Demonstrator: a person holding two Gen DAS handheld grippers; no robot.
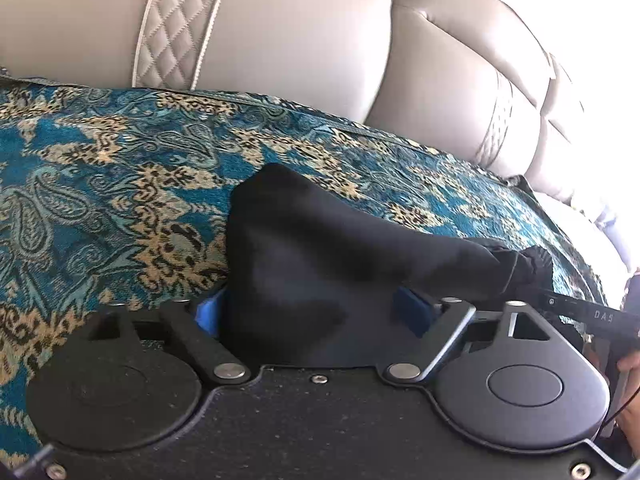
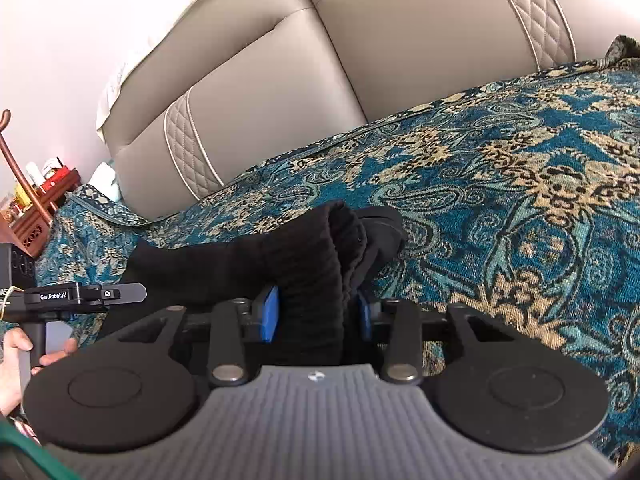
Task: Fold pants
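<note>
The black pants (image 1: 320,240) lie bunched on a teal paisley sofa cover (image 1: 100,184). In the left wrist view my left gripper (image 1: 310,312) has a broad fold of the smooth black cloth filling the gap between its blue pads (image 1: 208,314), and they press on it. In the right wrist view my right gripper (image 2: 318,314) is shut on a ribbed black band of the pants (image 2: 320,264), which stands up between its blue pads (image 2: 271,314). The rest of the cloth trails left toward the other gripper's handle (image 2: 80,294). Both grips are close together.
A beige leather sofa backrest (image 1: 280,32) rises right behind the seat. The patterned cover (image 2: 520,184) spreads wide to the right of the pants. A wooden rack with small items (image 2: 40,200) stands at the sofa's far end. A hand (image 2: 16,360) holds the left handle.
</note>
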